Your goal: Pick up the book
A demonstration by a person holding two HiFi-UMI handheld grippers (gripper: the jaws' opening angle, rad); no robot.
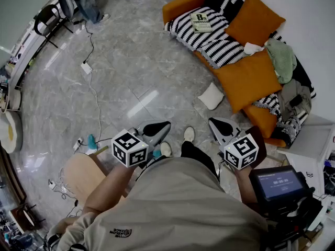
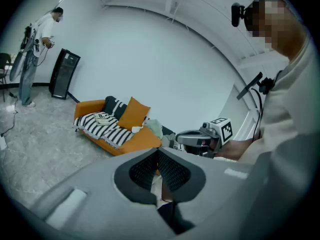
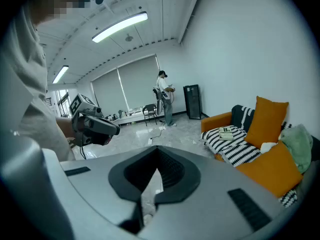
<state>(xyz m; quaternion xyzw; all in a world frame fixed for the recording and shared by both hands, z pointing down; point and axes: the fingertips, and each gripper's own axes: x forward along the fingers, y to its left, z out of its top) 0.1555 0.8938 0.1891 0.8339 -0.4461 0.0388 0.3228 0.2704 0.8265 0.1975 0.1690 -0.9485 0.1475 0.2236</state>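
The book (image 1: 201, 22), pale with a dark "8" on its cover, lies flat on a black-and-white striped blanket (image 1: 194, 34) on the orange sofa (image 1: 246, 77), far across the floor from me. It also shows small in the left gripper view as the book (image 2: 104, 117) and in the right gripper view as the book (image 3: 227, 132). My left gripper (image 1: 157, 129) is held close to my body, shut and empty. My right gripper (image 1: 220, 127) is beside it, shut with nothing in its jaws. Both point toward the sofa.
Orange cushions (image 1: 255, 19), a green cloth (image 1: 281, 59) and other clothes cover the sofa's right part. A white pillow (image 1: 211, 96) lies on the grey floor. Cables and a power strip (image 1: 86, 67) run at left. Another person (image 3: 164, 98) stands by a black speaker (image 3: 192, 102).
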